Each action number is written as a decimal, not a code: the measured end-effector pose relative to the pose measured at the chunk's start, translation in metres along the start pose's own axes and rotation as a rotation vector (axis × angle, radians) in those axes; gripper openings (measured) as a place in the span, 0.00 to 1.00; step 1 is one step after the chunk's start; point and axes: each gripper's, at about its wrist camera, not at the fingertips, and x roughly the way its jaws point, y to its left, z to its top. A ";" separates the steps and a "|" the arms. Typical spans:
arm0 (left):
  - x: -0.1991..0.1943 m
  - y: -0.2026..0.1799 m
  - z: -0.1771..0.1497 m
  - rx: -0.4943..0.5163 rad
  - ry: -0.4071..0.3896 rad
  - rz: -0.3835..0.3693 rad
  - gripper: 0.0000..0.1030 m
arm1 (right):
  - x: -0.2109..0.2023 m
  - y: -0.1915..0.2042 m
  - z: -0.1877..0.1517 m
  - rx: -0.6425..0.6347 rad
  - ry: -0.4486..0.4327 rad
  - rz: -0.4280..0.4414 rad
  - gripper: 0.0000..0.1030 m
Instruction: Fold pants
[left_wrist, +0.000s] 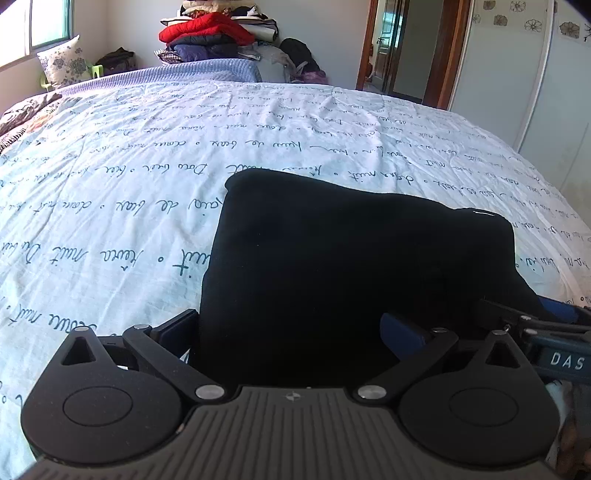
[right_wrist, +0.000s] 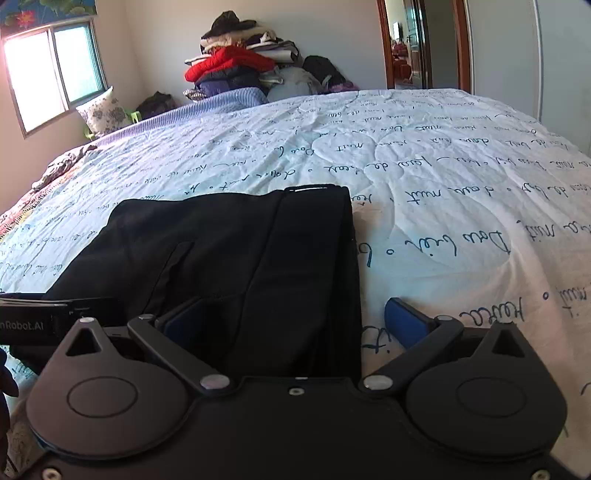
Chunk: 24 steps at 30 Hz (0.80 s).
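1. Spreading wide, the left gripper (left_wrist: 295, 332) has its two blue-padded fingers (left_wrist: 400, 330) standing far apart, and the near edge of the black pants (left_wrist: 332, 266) lies in the gap between them; the fabric covers much of the left finger, and whether either pad presses the cloth cannot be told.
2. The right gripper (right_wrist: 291, 325) is likewise spread wide: its left finger sits over the dark cloth, while its right finger (right_wrist: 404, 325) rests over the bare bedspread (right_wrist: 443, 184), just beside the pants' (right_wrist: 229, 251) right edge. Nothing is pinched between the fingers.
3. In the left wrist view the right gripper (left_wrist: 535, 325) shows at the near right, close against the pants' corner; in the right wrist view the left gripper (right_wrist: 44, 317) shows at the near left.
4. The pants lie folded into a compact dark block on the pale, script-printed bedspread, at the near side of the bed.
5. Farther off, a flowered pillow (right_wrist: 101, 110) leans under the window (right_wrist: 51, 70) at the far left.
6. Against the far wall stands a heap of clothes (right_wrist: 236, 66) with a red piece on it, and a doorway (right_wrist: 417, 40) opens at the far right.
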 end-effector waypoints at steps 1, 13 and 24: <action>-0.003 -0.001 0.001 0.009 -0.006 0.005 0.99 | -0.004 0.001 0.003 0.005 -0.001 -0.011 1.00; -0.043 -0.013 0.005 0.059 -0.027 -0.013 0.99 | -0.056 0.038 0.015 -0.111 0.023 -0.087 1.00; -0.082 -0.014 -0.014 0.076 -0.040 -0.017 0.99 | -0.104 0.037 0.004 -0.073 -0.028 -0.076 1.00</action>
